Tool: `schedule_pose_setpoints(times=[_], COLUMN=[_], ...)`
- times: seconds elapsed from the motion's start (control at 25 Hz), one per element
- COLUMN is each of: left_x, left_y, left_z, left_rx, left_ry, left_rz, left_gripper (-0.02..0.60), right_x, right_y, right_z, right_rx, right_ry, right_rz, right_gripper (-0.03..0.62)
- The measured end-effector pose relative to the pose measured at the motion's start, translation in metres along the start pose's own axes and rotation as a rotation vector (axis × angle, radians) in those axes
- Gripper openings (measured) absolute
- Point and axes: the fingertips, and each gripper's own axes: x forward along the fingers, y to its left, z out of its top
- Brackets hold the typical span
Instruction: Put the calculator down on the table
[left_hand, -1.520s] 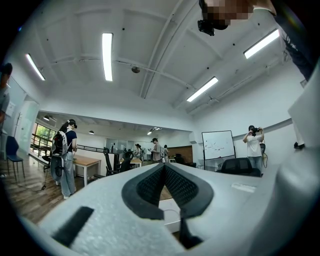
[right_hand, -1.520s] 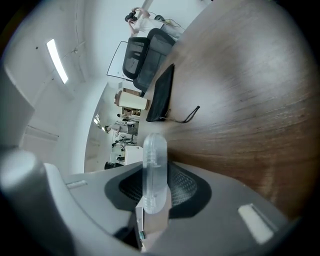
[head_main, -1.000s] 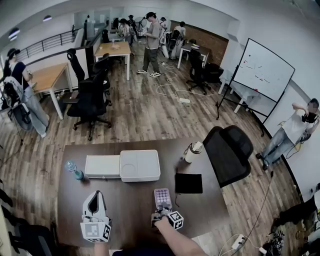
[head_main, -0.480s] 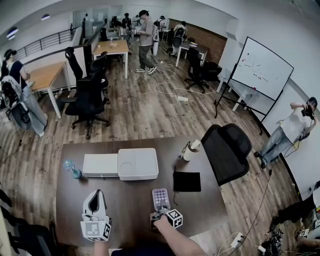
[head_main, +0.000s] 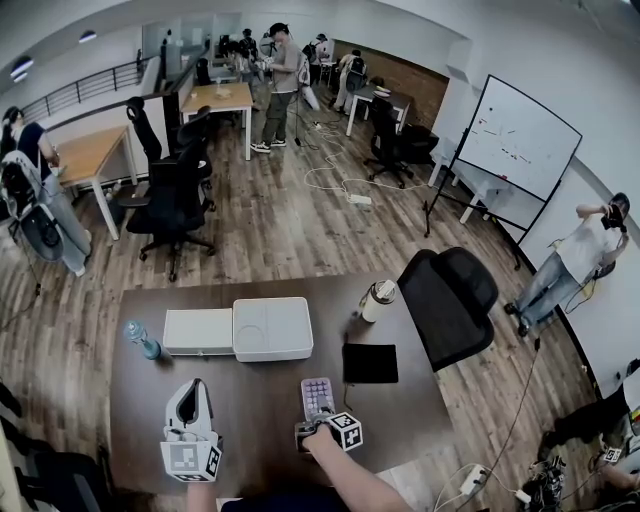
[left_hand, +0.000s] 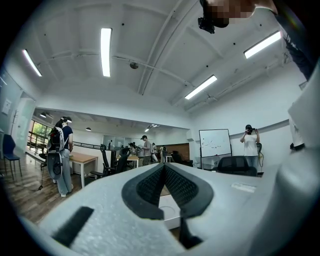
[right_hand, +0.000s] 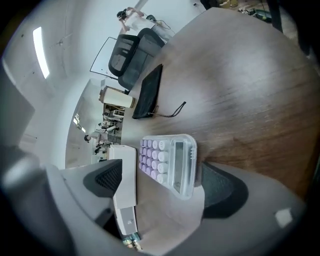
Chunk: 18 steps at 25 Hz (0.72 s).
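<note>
A pale calculator (head_main: 318, 397) with lilac keys lies flat on the brown table (head_main: 250, 405), just ahead of my right gripper (head_main: 314, 428). In the right gripper view the calculator (right_hand: 167, 162) sits between the jaws of the right gripper (right_hand: 160, 171), which have just been opening. The left pad (right_hand: 106, 179) stands well clear of it and the right pad (right_hand: 222, 187) is close beside its edge, so the gripper is open. My left gripper (head_main: 190, 393) hovers over the table's left front. Its pads (left_hand: 150, 186) meet at the tip, shut on nothing.
A white box (head_main: 272, 328) and a flatter white case (head_main: 198, 331) lie at the table's far side, with a blue bottle (head_main: 143, 340) to their left. A black pouch (head_main: 370, 363) and a tumbler (head_main: 376, 300) are at the right. A black office chair (head_main: 450, 300) stands beyond the right edge.
The calculator and right gripper have stayed in place on the table while the whole view drifted slightly. The left gripper has not moved. A person at the back has walked left.
</note>
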Motion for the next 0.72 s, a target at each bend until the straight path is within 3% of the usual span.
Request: schedule_pose_setpoints(times=[0.72], left_x=[0.002], left_y=[-0.009], left_z=[0.000], left_rx=[0.010], left_ry=[0.005], left_rz=[-0.016], left_gripper=[-0.002], right_x=[-0.027], right_y=[0.043], right_z=[0.011], right_rx=[0.037], right_ry=[-0.010], right_rz=[0.037], right_gripper=[0.503])
